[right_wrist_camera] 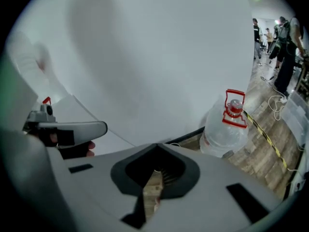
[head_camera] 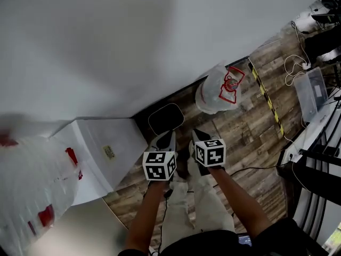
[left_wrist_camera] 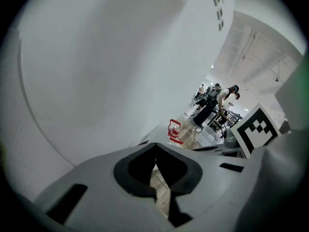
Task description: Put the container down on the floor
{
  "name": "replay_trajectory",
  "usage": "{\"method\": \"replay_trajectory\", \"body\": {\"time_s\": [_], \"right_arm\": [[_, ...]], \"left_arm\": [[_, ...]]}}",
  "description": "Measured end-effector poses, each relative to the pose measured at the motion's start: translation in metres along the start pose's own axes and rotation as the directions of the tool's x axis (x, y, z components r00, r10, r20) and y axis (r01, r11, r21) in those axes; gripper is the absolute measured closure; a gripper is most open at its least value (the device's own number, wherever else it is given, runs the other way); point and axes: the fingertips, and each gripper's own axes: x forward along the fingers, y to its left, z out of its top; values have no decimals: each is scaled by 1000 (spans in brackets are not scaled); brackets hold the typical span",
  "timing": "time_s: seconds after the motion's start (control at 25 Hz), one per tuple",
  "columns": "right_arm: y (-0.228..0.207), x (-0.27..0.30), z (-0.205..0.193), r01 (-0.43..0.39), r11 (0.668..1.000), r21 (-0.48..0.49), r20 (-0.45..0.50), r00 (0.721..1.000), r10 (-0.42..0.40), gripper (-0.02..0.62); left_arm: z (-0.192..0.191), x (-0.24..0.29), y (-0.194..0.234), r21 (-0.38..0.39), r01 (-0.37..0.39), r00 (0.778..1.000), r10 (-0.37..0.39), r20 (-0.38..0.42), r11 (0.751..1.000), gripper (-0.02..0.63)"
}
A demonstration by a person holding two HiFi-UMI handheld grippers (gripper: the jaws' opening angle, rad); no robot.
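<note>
Both tongs were up in the middle of the head view, and neither had anything in it. The left tongs (head_camera: 167,136) had their jaws drawn together, only floor showing past the tips in the left gripper view. The right tongs (head_camera: 199,136) were shut just as tight, nothing between the pads. And there was the jug (head_camera: 221,89), at 1 o'clock from the tongs and well apart from them. It stood upright on the floor (head_camera: 250,137) with its red handle on top, close against the wall (head_camera: 106,36), and the striped tape (head_camera: 265,97) ran past at its 3 o'clock side. Nobody was touching it. A dark pad (head_camera: 166,119) lay on the floor at 12 o'clock, just beyond the jaw tips. A white box (head_camera: 106,143) sat at 9 o'clock, and a second jug (head_camera: 32,191), blurred, loomed at 8 o'clock; what it rested on couldn't be made out. By the look of things the job was done. The jug was down and released, and it stood on its own. If that was the one meant, nothing was left but to bring the tongs away. If the blurred one counted too, that one had not been picked up yet.
</note>
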Motion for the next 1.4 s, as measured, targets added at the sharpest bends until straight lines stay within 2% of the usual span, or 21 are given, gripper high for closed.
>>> {"method": "replay_trajectory", "body": {"time_s": [0.32, 0.52, 0.76, 1.08, 1.4], "right_arm": [[41, -80, 49, -35, 999, -4, 106, 994, 35, 566], [61, -120, 70, -51, 999, -9, 163, 985, 52, 566], [91, -159, 100, -65, 997, -39, 240, 968, 72, 566], [139, -217, 148, -90, 991, -101, 356, 927, 121, 566], [177, -274, 166, -88, 981, -176, 431, 889, 157, 566]], "left_arm": [[63, -69, -51, 86, 17, 996, -24, 81, 996, 588], [92, -108, -77, 104, 27, 990, -41, 134, 994, 588], [123, -149, -89, 110, 47, 976, -69, 208, 993, 588], [158, -206, -107, 136, 67, 954, -103, 280, 988, 588], [179, -262, -132, 208, 86, 934, -152, 325, 974, 588]]}}
